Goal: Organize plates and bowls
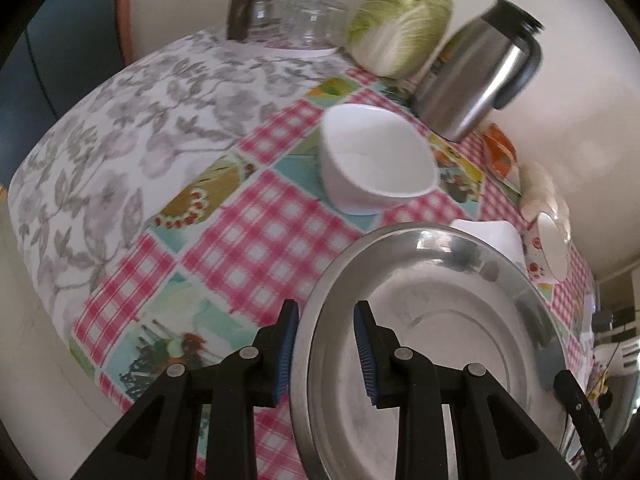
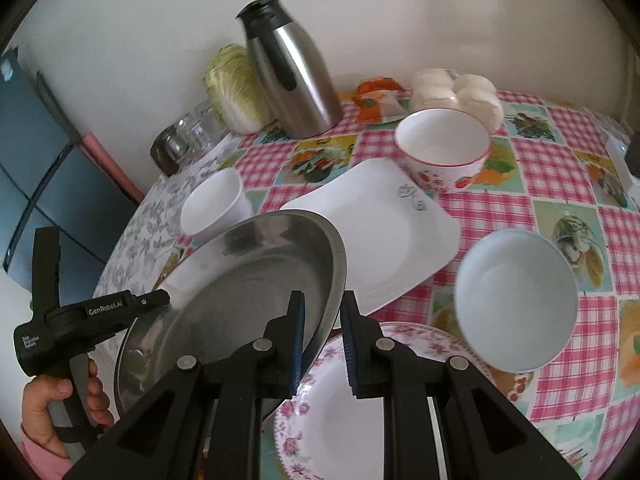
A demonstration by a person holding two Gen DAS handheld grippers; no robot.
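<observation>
While both of your grippers carry the round stainless-steel plate clear of the table, the step in hand appears to be its transfer toward a stack. Your left gripper straddles the plate's near-left rim, one blue pad outside and one inside; the gap looks wide for so thin a rim, so a firm pinch there cannot be confirmed. Your right gripper has its jaws nearly closed about the opposite rim, left pad against the metal. The plate is tilted, its right edge hanging over the floral-rimmed white ceramic plate at the table's near edge.

Left to right on the table: a plain white bowl toward the far-left edge, a square white ceramic plate at the centre, a strawberry-patterned bowl behind it, and a pale blue bowl toward the right edge. A steel thermos jug and a cabbage stand along the far edge.

Your next move likely calls for levelling the steel plate, centring it over a chosen plate, and lowering both hands together before you release. Uneven release could let it slide or clatter.
</observation>
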